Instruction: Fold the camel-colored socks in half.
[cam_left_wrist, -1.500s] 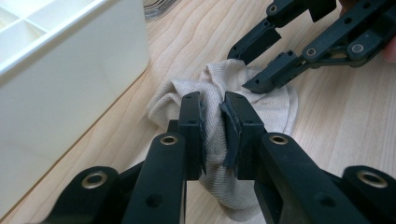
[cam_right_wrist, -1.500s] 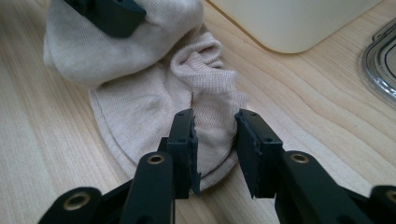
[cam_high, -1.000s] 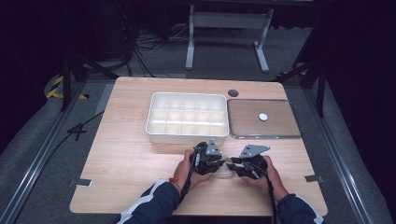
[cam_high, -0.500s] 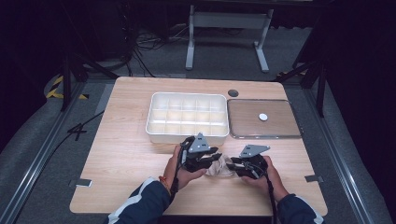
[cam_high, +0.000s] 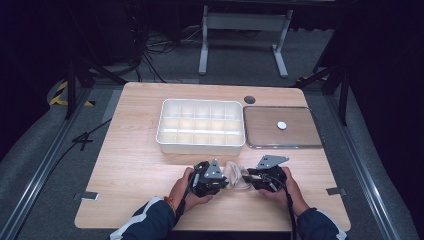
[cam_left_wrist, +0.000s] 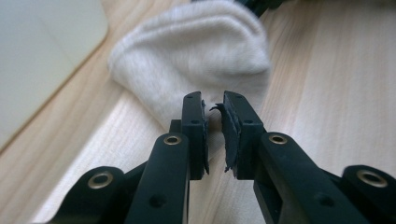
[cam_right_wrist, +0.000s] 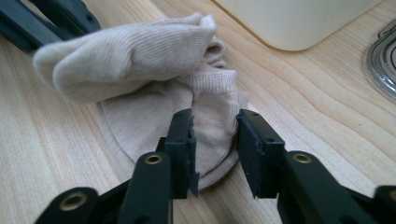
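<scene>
My left gripper (cam_left_wrist: 214, 122) had just been closing, pinching the sock's (cam_high: 235, 175) edge; my right gripper (cam_right_wrist: 214, 135) clamped a bunched fold opposite, so I could work it on the table (cam_high: 135, 165), before the compartment tray (cam_high: 200, 145).

Table brightly lit, surroundings dark; close views softly blurred.

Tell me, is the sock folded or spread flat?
Folded: the sock is doubled over itself, its upper layer bulging above the flat part on the table.
</scene>
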